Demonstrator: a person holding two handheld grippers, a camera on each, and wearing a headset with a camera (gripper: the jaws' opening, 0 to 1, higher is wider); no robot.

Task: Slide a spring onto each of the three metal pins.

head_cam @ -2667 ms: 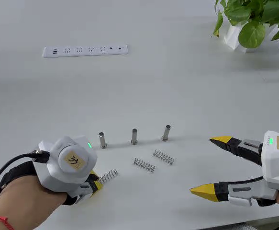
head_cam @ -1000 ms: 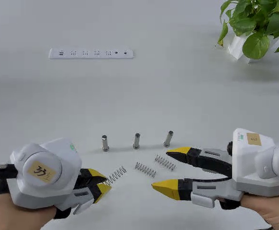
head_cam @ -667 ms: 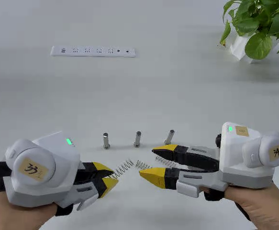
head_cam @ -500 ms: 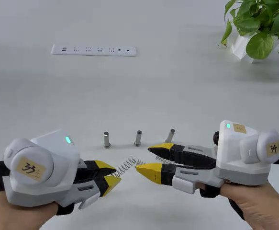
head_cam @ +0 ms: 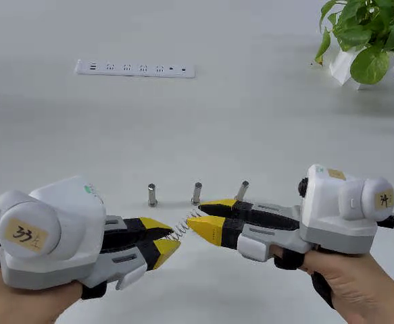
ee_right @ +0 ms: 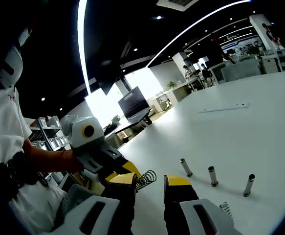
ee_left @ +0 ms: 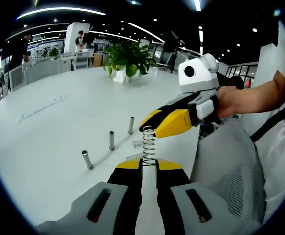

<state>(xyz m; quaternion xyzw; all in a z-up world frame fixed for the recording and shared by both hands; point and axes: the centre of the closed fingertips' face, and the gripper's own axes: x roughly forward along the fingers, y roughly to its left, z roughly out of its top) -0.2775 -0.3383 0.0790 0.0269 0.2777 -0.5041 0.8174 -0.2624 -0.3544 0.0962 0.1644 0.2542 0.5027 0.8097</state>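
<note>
Yellow-tipped left gripper (head_cam: 167, 237) is pinched shut on one end of a small coiled steel spring (head_cam: 181, 229), held clear of the white bench (head_cam: 264, 121). The spring's long axis points at the right gripper (head_cam: 198, 214), whose jaws are narrowly parted at the free end and grip nothing. Three upright metal pins (head_cam: 197, 192) stand just beyond both tips.

Head view looks down; gripper views face inward, sharing pins (ee_left: 111, 140).

Handwritten "33": sticker (head_cam: 22, 234) on left claw (head_cam: 169, 237); label (head_cam: 384, 200) on right claw (head_cam: 198, 214) illegible.
</note>
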